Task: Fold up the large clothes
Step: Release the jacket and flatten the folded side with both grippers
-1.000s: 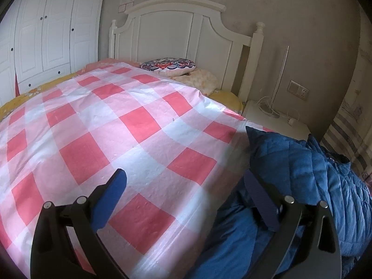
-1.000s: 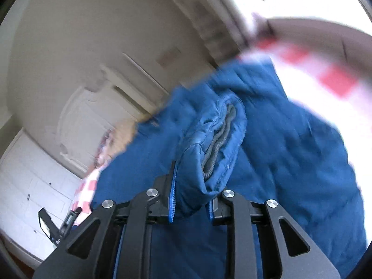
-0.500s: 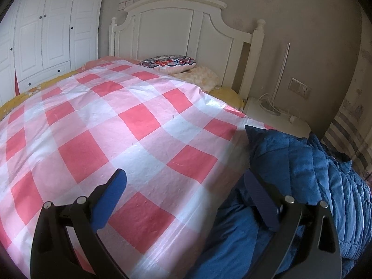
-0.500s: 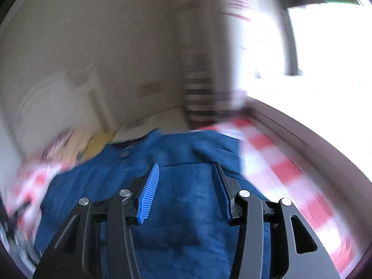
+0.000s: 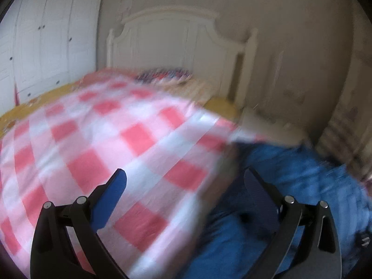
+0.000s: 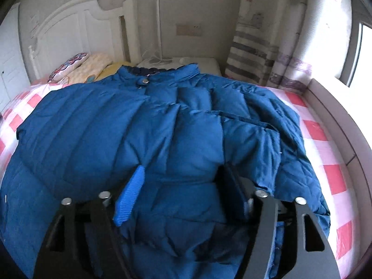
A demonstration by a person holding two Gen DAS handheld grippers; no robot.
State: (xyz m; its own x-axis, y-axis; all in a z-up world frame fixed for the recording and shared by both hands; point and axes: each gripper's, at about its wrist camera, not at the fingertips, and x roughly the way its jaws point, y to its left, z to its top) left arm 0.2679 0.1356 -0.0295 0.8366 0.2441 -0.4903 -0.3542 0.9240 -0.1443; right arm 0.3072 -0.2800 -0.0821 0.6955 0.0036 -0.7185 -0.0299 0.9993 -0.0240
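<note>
A big blue quilted jacket (image 6: 162, 125) lies spread on the bed, collar toward the headboard, both sleeves folded over its front. My right gripper (image 6: 181, 174) hovers over the jacket's lower middle; its jaws are opening and nothing is clamped between the blue pads. In the blurred left wrist view the same jacket (image 5: 302, 186) shows at the lower right. My left gripper (image 5: 183, 179) is open over the edge where the checked cover (image 5: 111, 144) meets the jacket, holding nothing.
The bed has a pink-and-white checked cover (image 6: 325, 139) and a white headboard (image 6: 76, 23). Pillows (image 6: 79, 67) lie at its head. A nightstand (image 6: 181, 62) with a lamp pole, a striped curtain (image 6: 260, 53) and a window ledge (image 6: 344, 121) are on the right. White wardrobes (image 5: 46, 46) stand at left.
My right gripper let go of the jacket sleeve, opened wide and rolled upright over the flattened jacket. My left gripper rose a little; its view is now blurred.
</note>
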